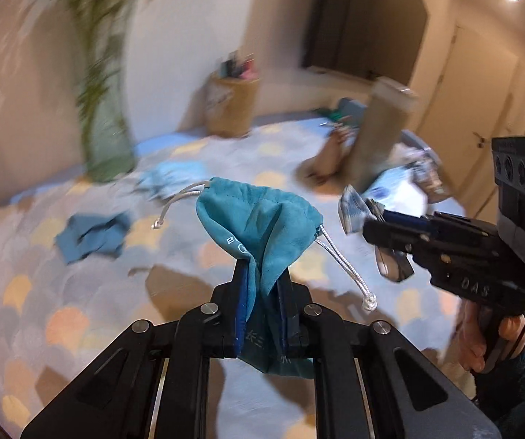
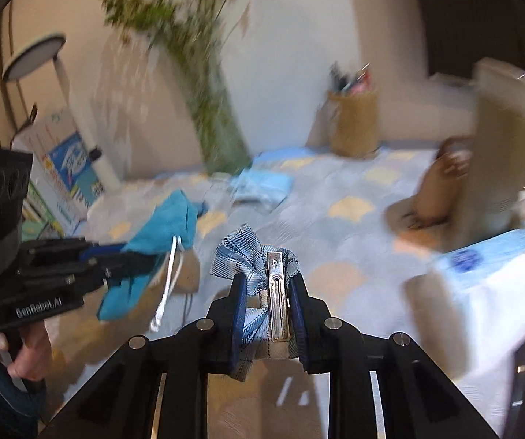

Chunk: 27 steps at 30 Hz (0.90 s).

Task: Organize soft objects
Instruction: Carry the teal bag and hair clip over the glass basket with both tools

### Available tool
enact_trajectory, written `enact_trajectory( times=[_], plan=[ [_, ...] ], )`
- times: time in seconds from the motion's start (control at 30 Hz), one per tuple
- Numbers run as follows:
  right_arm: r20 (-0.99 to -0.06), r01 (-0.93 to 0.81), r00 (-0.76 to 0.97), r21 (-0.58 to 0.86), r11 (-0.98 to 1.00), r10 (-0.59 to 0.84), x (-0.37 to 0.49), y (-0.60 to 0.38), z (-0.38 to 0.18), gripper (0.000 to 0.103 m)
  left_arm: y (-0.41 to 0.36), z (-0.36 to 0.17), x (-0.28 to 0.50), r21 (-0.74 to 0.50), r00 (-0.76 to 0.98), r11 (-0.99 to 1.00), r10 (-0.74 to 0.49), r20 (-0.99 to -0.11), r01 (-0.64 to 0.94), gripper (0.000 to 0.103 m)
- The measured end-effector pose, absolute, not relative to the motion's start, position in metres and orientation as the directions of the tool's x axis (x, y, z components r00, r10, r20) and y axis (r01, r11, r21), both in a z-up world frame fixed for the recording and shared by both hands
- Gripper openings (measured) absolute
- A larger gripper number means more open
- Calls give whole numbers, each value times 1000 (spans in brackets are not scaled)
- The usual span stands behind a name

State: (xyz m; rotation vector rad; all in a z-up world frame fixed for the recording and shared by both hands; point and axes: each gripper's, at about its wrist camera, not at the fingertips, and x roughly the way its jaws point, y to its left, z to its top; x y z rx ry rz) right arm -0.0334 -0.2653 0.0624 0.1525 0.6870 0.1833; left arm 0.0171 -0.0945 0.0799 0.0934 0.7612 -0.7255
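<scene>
left wrist: close, angled down over patterned cloth [image 1: 79,285] | right wrist: same; shared cloth

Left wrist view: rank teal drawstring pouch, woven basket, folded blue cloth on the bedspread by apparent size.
1. teal drawstring pouch, largest, but it sits in the left claw near the lens.
2. woven basket and folded blue cloth look about alike; not ranked, basket is farther away.

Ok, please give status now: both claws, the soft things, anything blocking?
Left claw shut on teal pouch. Right claw shut on plaid clip-on bow. Both lifted off patterned mat. Nothing blocking.
</scene>
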Motion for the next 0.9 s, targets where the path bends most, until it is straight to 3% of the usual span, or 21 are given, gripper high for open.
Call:
enact_trajectory(
  times=[0.3,0.53,0.73,0.9],
  plan=[
    [-544,108,839,208,972,24,-100,-365,115,23,-174,130,-14,-135,482,679,-633,-605,722,11],
    [-519,321,839,230,919,-163,-135,-467,150,23,-278,174,-47,-93,453,588,-706,-544,803,11],
    [-527,420,822,305,855,-216,-132,-559,164,23,-382,184,-31,-81,443,567,-717,-537,820,11],
    [-600,506,782,453,734,-169,-107,-629,130,23,-445,170,4,-86,486,626,-677,-553,775,11]
  ],
)
